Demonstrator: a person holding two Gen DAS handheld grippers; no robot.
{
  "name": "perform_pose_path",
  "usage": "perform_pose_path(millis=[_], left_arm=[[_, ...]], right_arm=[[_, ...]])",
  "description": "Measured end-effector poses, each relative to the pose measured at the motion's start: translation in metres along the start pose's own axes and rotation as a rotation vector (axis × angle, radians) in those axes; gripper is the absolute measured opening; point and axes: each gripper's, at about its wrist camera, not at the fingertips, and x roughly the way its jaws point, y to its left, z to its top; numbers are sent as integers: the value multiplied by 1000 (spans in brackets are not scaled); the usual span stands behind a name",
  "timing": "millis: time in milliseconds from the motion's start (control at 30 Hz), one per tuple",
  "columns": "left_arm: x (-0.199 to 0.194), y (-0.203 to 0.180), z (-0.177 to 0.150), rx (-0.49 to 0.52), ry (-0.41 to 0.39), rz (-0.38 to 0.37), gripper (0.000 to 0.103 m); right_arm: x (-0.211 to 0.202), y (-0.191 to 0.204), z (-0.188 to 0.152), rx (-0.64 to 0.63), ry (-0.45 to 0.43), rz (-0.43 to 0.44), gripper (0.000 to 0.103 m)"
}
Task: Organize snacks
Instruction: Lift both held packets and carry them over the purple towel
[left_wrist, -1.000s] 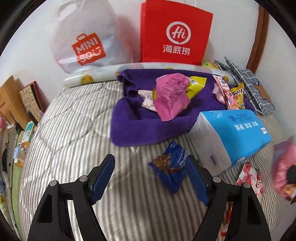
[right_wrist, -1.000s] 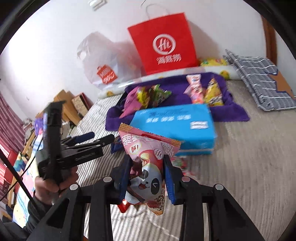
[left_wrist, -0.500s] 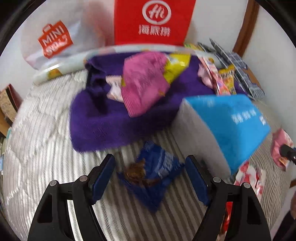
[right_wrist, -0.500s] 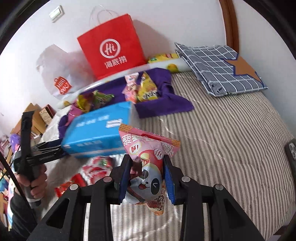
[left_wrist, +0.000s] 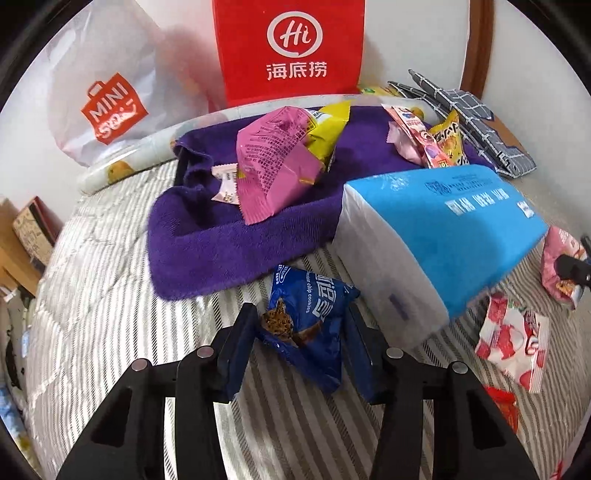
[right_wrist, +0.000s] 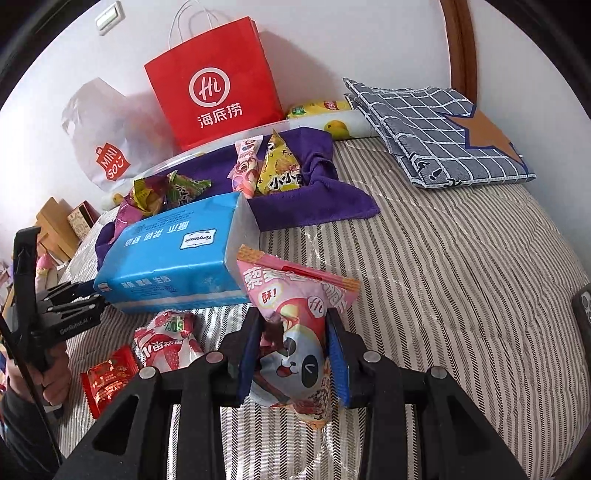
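On striped, quilted bed (left_wrist: 110, 295): crinkly blue cookie pack (left_wrist: 308, 325), glossy foil, chip cookie printed on it, near end hidden. Left gripper (left_wrist: 301, 345) fingers just closing, pinching that pack, beside smooth blue tissue brick (left_wrist: 461, 236). Fuzzy purple towel (left_wrist: 229, 243) behind, heaped with packets. Right gripper (right_wrist: 291, 354) fingers clamped on puffy pink panda bag (right_wrist: 295, 325), held above bed; lower corner cut off.

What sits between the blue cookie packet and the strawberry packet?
The near corner of the blue tissue pack, standing over the striped bedcover; the left wrist view shows it between cookie packet and strawberry packet.
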Motion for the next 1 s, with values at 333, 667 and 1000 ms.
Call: perform_pose_path(millis=[333,667,1000], left_arm=[[-14,6,-20,-60,5,44,50],[-13,9,-21,-114,9,32,52],[-18,15,-24,-175,-4,-4,47]], right_arm=[[10,8,-3,-72,-40,-38,37],[18,-15,-2,38,-26,62,42],[9,-3,-3,1,-15,40,36]])
